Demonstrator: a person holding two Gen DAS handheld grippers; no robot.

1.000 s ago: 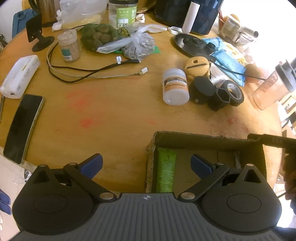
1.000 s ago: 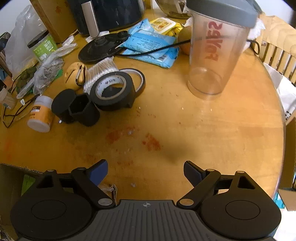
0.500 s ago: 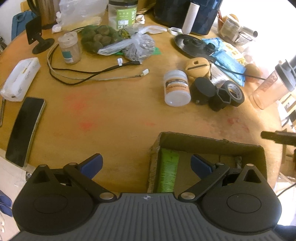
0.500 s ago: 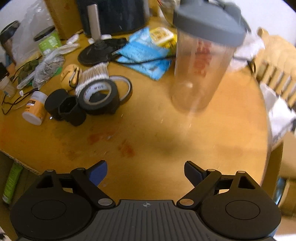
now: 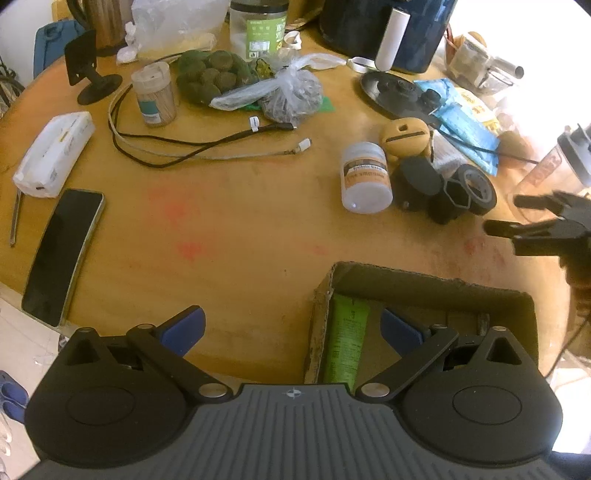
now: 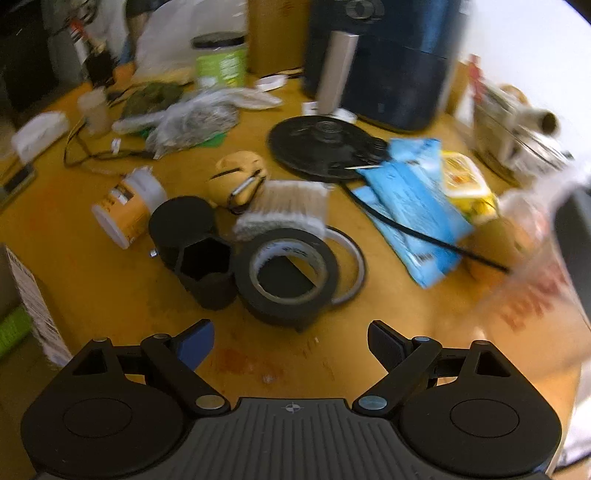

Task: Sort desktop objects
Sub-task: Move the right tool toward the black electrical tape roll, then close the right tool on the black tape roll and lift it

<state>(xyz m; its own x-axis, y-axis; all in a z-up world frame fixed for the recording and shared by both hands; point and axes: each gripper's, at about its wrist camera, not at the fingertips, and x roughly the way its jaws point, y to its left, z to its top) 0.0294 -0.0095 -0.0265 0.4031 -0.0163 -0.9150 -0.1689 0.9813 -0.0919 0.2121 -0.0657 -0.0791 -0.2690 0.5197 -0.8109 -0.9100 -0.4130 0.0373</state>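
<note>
While both grippers stand with their blue-tipped jaws spread wide and nothing between them, the desk's clutter lies mostly in the upper half of each view. At the bottom of the left wrist view the left gripper (image 5: 291, 328) hangs over the near edge of the round table (image 5: 229, 229) and a cardboard box (image 5: 424, 280) at lower right, where a green tube (image 5: 347, 339) lies along the left wall; its print is too small to read. Right of centre a white bottle (image 5: 365, 177) lies on its side, with an orange label whose text is blurred, touching a black cap (image 5: 419, 181) and a hexagonal black holder (image 5: 448, 199), with a roll of black tape (image 5: 476, 188) just beside them. At the right edge the right gripper (image 5: 517, 214) shows from the side, near the tape. A phone (image 5: 61, 251) lies at the left edge, a white pack (image 5: 55, 151) above it, and cables (image 5: 184, 151) loop across the upper middle. A jar (image 5: 258, 26) at top centre carries a green label, unreadable.

The right wrist view is blurred. The right gripper (image 6: 290, 345) sits at bottom centre, with the tape (image 6: 291, 275) just above it, the holder (image 6: 207, 271) touching the tape's left side, and the bottle (image 6: 129, 205) further left. Blue packets (image 6: 413, 206) and a yellow packet (image 6: 461, 181) lie at right. Red lettering on a clear cup (image 6: 532, 295) at the right edge cannot be read.
</note>
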